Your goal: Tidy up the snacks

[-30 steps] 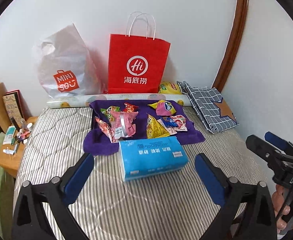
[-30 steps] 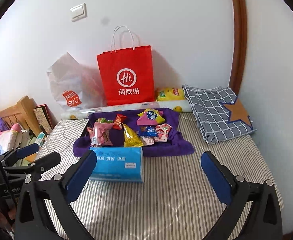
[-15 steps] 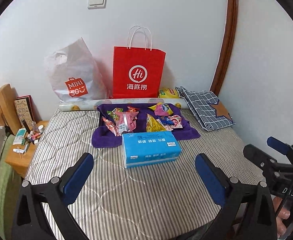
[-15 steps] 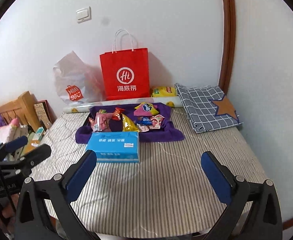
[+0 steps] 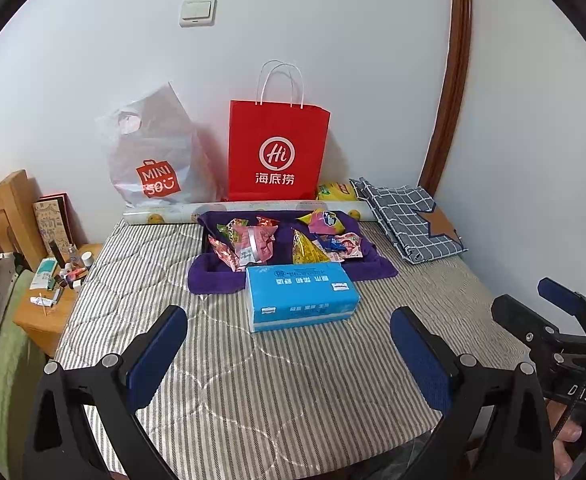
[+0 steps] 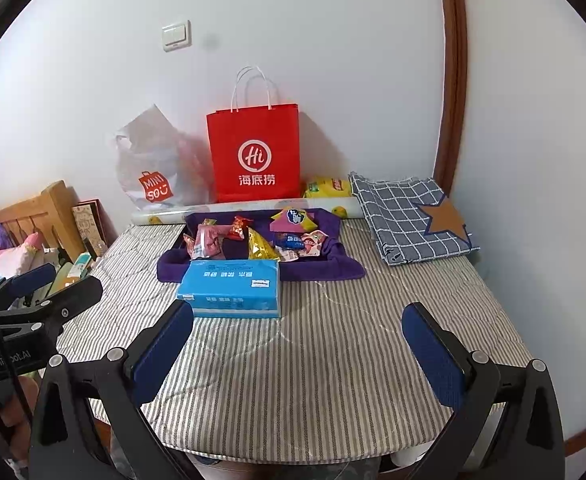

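Several snack packets (image 5: pixel 249 242) (image 6: pixel 259 246) lie in a tray covered by a purple cloth (image 5: pixel 213 280) (image 6: pixel 325 270) at the far middle of a striped bed. A blue tissue pack (image 5: pixel 301 296) (image 6: pixel 231 288) lies just in front of the tray. My left gripper (image 5: pixel 289 354) is open and empty, well short of the tissue pack. My right gripper (image 6: pixel 297 344) is open and empty, near the bed's front edge. Each gripper shows at the edge of the other's view: the right one (image 5: pixel 549 308), the left one (image 6: pixel 53 284).
A red paper bag (image 5: pixel 277 152) (image 6: pixel 255 156) and a white Miniso bag (image 5: pixel 149 160) stand against the wall. A rolled sheet (image 5: pixel 165 214), a yellow packet (image 5: pixel 337 191) and a checked folded cloth (image 5: pixel 413 220) lie behind the tray. A wooden nightstand (image 5: pixel 49 312) with small items stands left.
Both grippers have pulled back and up from the tray, so the bed and wall show wider. The jaws stay open. Nothing on the bed has moved.
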`<action>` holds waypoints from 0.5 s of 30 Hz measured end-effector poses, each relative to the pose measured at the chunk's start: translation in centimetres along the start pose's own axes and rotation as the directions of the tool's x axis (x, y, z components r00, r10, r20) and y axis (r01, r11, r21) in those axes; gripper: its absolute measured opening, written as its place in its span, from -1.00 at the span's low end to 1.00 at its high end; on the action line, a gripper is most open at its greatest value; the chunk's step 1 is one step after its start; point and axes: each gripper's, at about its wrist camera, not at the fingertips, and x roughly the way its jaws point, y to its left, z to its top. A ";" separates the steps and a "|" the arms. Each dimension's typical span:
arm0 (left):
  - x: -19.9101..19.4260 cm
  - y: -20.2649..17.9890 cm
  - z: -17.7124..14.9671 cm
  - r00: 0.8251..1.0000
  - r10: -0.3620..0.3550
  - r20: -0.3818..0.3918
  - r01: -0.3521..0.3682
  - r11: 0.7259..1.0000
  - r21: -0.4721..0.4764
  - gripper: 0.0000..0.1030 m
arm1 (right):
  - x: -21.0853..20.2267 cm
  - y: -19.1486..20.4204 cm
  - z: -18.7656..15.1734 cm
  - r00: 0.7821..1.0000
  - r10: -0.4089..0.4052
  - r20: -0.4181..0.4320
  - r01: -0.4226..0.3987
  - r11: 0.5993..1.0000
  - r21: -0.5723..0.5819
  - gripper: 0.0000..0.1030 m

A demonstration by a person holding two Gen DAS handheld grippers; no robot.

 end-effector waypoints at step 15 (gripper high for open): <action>0.2 0.1 -0.5 1.000 -0.013 -0.009 0.013 1.000 0.000 0.99 | -0.1 -0.2 -0.2 1.000 -0.010 -0.004 0.010 1.000 0.009 0.99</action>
